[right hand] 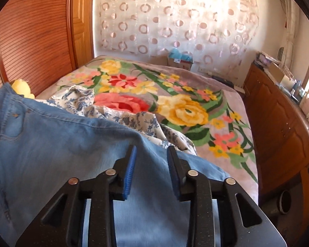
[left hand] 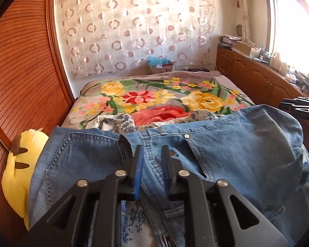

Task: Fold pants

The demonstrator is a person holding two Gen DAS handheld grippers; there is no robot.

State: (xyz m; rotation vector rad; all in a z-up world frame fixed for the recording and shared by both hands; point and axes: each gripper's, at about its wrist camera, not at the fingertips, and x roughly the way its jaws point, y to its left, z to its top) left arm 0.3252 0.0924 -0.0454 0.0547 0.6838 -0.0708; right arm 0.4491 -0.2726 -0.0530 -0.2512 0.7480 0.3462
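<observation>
Light blue jeans (left hand: 237, 144) lie bunched on the bed, waistband and a metal rivet (left hand: 187, 136) facing me in the left wrist view. My left gripper (left hand: 152, 152) hovers at the waistband near a belt loop. Its jaws stand a little apart and denim shows in the gap, with the pads not pressing on it. In the right wrist view the jeans (right hand: 61, 140) spread from the left edge to the middle. My right gripper (right hand: 151, 152) is over the smooth denim near its edge, jaws apart, nothing clamped. The right gripper's black tip (left hand: 298, 107) also shows at the far right of the left wrist view.
A floral blanket (right hand: 185, 111) covers the bed. A blue-and-white patterned cloth (right hand: 86, 100) lies crumpled just beyond the jeans. A yellow plush toy (left hand: 20, 164) sits at the left by the wooden wardrobe (left hand: 20, 72). Wooden cabinets (right hand: 278, 123) line the right side.
</observation>
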